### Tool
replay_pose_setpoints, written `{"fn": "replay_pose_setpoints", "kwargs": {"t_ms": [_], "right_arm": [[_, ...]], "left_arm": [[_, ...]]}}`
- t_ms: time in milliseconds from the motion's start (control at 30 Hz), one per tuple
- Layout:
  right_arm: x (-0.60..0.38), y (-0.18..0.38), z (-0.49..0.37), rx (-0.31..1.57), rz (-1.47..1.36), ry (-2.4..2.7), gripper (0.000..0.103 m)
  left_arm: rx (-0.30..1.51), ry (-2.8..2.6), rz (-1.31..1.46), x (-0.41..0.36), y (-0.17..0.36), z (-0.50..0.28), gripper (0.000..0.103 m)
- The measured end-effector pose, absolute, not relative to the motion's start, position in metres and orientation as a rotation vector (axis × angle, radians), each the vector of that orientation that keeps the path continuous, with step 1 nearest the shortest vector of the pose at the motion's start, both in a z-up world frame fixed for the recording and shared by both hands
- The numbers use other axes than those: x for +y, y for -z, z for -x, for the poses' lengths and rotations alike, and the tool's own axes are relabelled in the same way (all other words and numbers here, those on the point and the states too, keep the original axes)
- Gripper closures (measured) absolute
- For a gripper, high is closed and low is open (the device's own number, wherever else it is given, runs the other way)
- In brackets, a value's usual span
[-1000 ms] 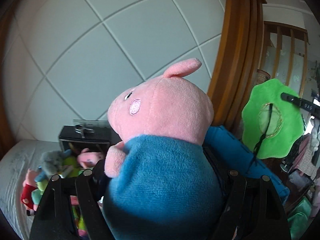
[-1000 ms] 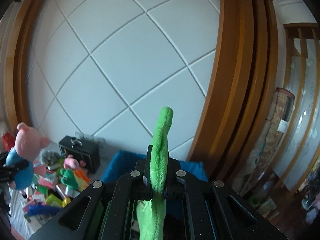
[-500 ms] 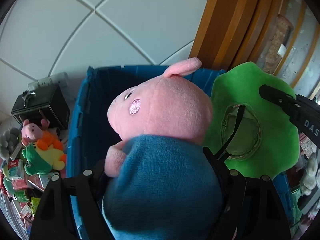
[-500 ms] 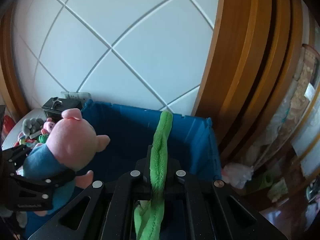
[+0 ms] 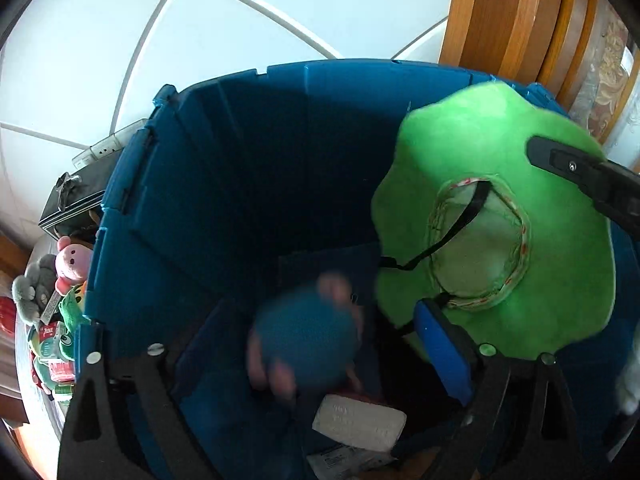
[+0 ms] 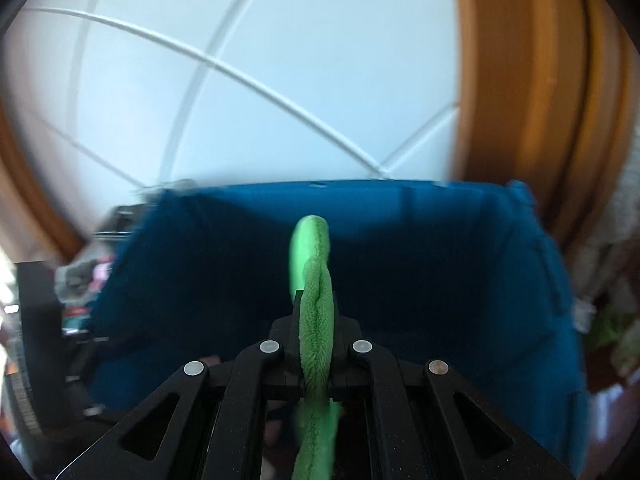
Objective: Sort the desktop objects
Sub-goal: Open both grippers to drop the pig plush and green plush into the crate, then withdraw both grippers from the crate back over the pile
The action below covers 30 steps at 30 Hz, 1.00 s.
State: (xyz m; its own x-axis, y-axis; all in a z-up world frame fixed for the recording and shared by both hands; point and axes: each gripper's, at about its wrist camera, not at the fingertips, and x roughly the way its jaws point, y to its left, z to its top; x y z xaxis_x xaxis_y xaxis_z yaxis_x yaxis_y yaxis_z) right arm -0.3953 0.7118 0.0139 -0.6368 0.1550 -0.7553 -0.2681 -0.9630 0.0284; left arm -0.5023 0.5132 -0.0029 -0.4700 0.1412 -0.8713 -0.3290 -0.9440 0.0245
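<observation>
Blue plastic walls of a deep storage bin [image 5: 224,184] fill the space ahead of both claws. The left claw [image 5: 304,364] stands released, its jaws having just spread wide, and nothing is pressed between them; the pig plush in a blue shirt [image 5: 306,344] shows as a blur just ahead of the fingers, inside the bin, above a pale tagged packet [image 5: 358,422] lying lower down. To that claw's right, close beside its blue-padded finger [image 5: 440,352], hangs a green plush hat [image 5: 552,280] with a black chin strap, and it screens the bin's right wall. The right claw [image 6: 316,320] is clenched on the hat's brim, seen edge-on as a green ridge rising between its fingers, with the bin's far wall ahead and open room on both sides of the ridge. Outside the bin's left rim, on the worktop, lie a small pink pig toy [image 5: 74,258], a grey plush [image 5: 34,286], a green frog toy [image 5: 72,312] and a black box [image 5: 74,204]. White panelled wall [image 5: 200,20] rises behind the bin, with wooden trim [image 5: 512,20] to the right.
</observation>
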Motion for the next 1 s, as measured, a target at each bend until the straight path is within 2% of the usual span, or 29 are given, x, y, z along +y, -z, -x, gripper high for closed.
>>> {"fn": "replay_pose_setpoints", "kwargs": {"t_ms": [100,200,233,267,567,1000], "right_arm": [[0.724,0.002,0.39,0.094,1.251,-2.499,0.078],[0.73,0.008,0.381,0.06,1.292,-2.459,0.053],[0.731,0.008,0.38,0.053,1.297,-2.457,0.039],[0.732,0.008,0.377,0.046,1.3,-2.458,0.036],[0.711,-0.001,0.364,-0.031,1.36,-2.448,0.036],[0.689,-0.043,0.329,-0.095,1.302,-2.451,0.027]], "left_arm": [[0.304,-2.438,1.439,0.516,0.007,0.496,0.003],[0.307,-2.41,1.443,0.524,0.009,0.492,0.003],[0.315,-2.404,1.447,0.525,0.011,0.492,0.003],[0.322,-2.397,1.451,0.525,0.013,0.49,0.003],[0.327,-2.366,1.469,0.528,0.015,0.489,0.003],[0.291,-2.382,1.34,0.507,-0.036,0.436,0.003]]}}
